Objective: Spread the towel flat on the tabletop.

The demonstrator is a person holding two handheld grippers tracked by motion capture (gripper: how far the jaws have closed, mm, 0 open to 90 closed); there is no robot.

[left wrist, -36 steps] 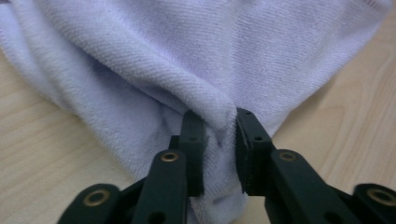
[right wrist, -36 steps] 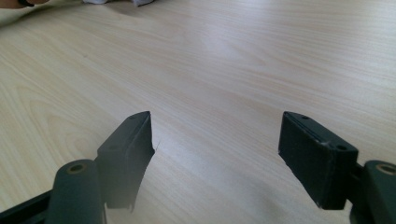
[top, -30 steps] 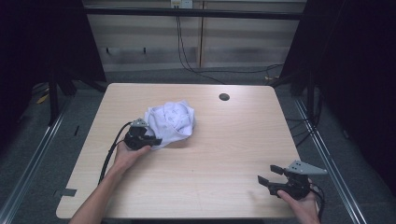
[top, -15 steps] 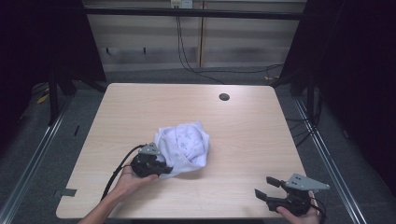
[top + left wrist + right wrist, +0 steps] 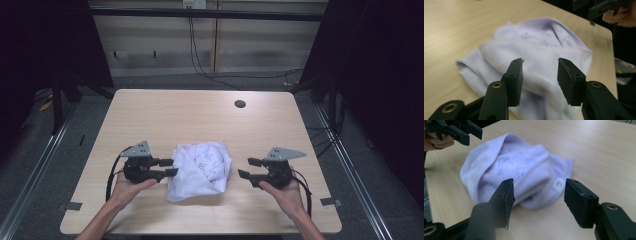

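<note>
The left gripper [image 5: 167, 167] has its fingers [image 5: 514, 79] apart; they have just been opening, and nothing is pinched between them. In the left gripper view the pads frame the near hem of a crumpled white towel [image 5: 200, 169] without pressing on it, the cloth lying just past the tips. In the high view those tips reach the towel's left edge, touching or all but touching; which of the two cannot be told.

The right gripper [image 5: 248, 168] also has its fingers [image 5: 504, 200] apart, and they have just been closing somewhat, with bare wood and air between them. In the right gripper view the towel lies a little ahead, apart from the pads, with a small printed label on the side that faces them.

The towel sits as a bunched heap with a faint pattern, near the front edge of the tabletop [image 5: 190, 112] and about midway between its left and right edges. Its longer run goes from the front edge toward the back, tilted slightly to the right. It lies between the two grippers, which point at each other across it: rightward of the left one, leftward of the right one. The left hand [image 5: 127, 187] is the nearer; the right hand [image 5: 285, 192] has a clear gap of wood to cross. A small dark hole [image 5: 240, 104] marks the back right of the tabletop, well apart from everything.
</note>
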